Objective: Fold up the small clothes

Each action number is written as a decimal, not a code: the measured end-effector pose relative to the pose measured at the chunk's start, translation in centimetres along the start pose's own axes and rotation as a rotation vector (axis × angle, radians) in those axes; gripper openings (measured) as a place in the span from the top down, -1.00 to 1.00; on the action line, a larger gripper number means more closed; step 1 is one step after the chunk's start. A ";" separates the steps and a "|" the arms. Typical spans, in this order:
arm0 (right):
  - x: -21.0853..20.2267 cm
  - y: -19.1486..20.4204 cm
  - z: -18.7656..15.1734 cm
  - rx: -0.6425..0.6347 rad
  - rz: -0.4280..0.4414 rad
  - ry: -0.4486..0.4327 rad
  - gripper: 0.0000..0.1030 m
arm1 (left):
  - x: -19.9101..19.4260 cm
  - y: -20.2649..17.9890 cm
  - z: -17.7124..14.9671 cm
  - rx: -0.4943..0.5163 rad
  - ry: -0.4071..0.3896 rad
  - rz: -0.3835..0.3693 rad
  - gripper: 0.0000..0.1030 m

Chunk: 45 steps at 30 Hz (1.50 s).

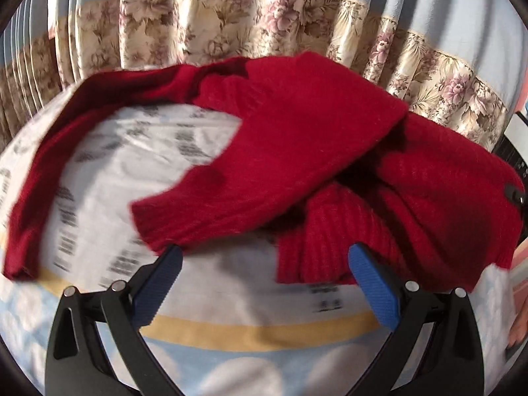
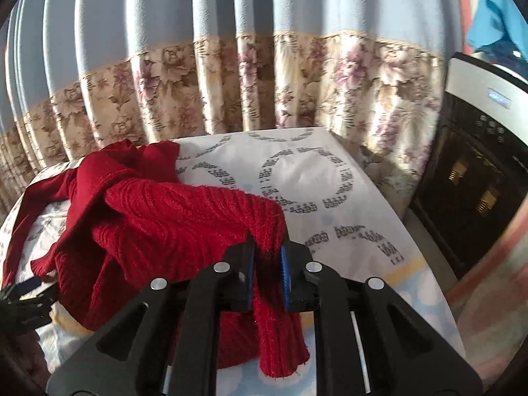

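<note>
Partly blurred, the red sweater (image 2: 158,211) hangs clamped in right gripper (image 2: 267,257) fingers — left gripper (image 1: 264,257) fingers apart.

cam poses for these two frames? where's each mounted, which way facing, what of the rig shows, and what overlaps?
Left wrist: on the left gripper, looking forward along its open blue-padded fingers at the red sweater on the printed sheet; curtain behind.
Right wrist: on the right gripper, looking forward along fingers shut on a sweater fold, toward the curtain; a dark appliance stands to the right.
Shared: sweater, sheet and curtain. The black-and-blue object at the right view's lower left is probably the left gripper.
</note>
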State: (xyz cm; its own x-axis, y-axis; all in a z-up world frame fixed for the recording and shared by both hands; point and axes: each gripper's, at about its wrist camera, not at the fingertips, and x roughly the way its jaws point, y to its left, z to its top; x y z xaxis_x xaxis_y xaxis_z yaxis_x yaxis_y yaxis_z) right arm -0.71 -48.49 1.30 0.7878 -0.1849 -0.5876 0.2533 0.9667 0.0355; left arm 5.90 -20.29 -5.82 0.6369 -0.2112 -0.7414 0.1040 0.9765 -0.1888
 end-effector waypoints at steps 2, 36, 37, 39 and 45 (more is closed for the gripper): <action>-0.7 0.7 -0.5 0.012 -0.010 -0.009 0.74 | 0.8 -0.5 0.1 -0.026 0.024 -0.020 -0.96; -5.0 3.5 -2.4 0.032 -0.031 -0.043 0.43 | -11.2 6.2 -1.5 -0.038 -0.174 -0.053 0.68; -5.2 3.9 -2.4 0.023 -0.024 -0.044 0.43 | -12.0 6.8 -1.9 -0.041 -0.178 -0.049 0.68; -5.8 5.0 -2.5 0.001 -0.003 -0.048 0.42 | -14.4 8.5 -3.4 -0.045 -0.194 -0.032 0.68; -6.3 8.4 -3.0 -0.050 0.062 -0.034 0.37 | -19.1 11.0 -6.9 -0.024 -0.216 -0.020 0.68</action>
State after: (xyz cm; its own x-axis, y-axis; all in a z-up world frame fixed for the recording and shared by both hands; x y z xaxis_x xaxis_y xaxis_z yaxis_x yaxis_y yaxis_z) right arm -5.24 -38.65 2.86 0.8202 -0.1291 -0.5573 0.1754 0.9840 0.0302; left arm -10.41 -5.86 1.81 0.7842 -0.2140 -0.5824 0.1020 0.9703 -0.2193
